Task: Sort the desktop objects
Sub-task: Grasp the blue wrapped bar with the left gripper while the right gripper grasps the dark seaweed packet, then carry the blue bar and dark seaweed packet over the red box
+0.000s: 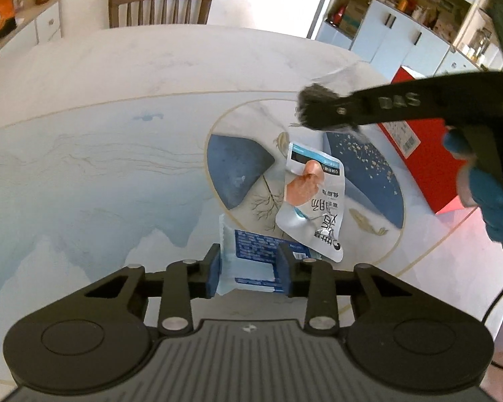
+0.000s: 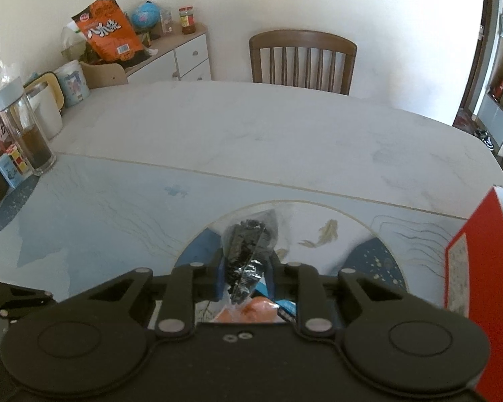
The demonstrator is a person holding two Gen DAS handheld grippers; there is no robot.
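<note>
Left gripper (image 1: 248, 269) is clamped on a flat light-blue plastic snack packet with a darker blue printed panel (image 1: 251, 258), blue pads pressing both side edges; packet looks lifted off the pale printed tabletop (image 1: 100, 167), though how far clear I can't tell. Right gripper (image 2: 246, 276) is pinched on a clear plastic pouch of dark crinkled contents (image 2: 249, 248), which sticks up and forward between the jaws; in the left view that same pouch shows as a dark fuzzy lump (image 1: 322, 109) at the tip of the right tool, well above the table. A person's blue-gloved hand (image 1: 486, 187) carries that tool at the right edge.

Still on the table: a white-and-blue foil pouch printed with a chicken-foot picture (image 1: 310, 201), lying flat in the round blue-and-gold motif, its near corner overlapping or just beside the held blue packet. A red cardboard box (image 1: 429, 154) stands open at the right side of the table, near both grippers.

Step in hand, my read: both pick-ups done, now carrying to a drop spot; red box is the likely bin, but that's a guess.

Next move needs: raise the blue packet clear of the foil pouch so it doesn't drag it; swing right pouch over the box opening first, since it's closer; release only once above the rim; foil pouch remains to be fetched.
</note>
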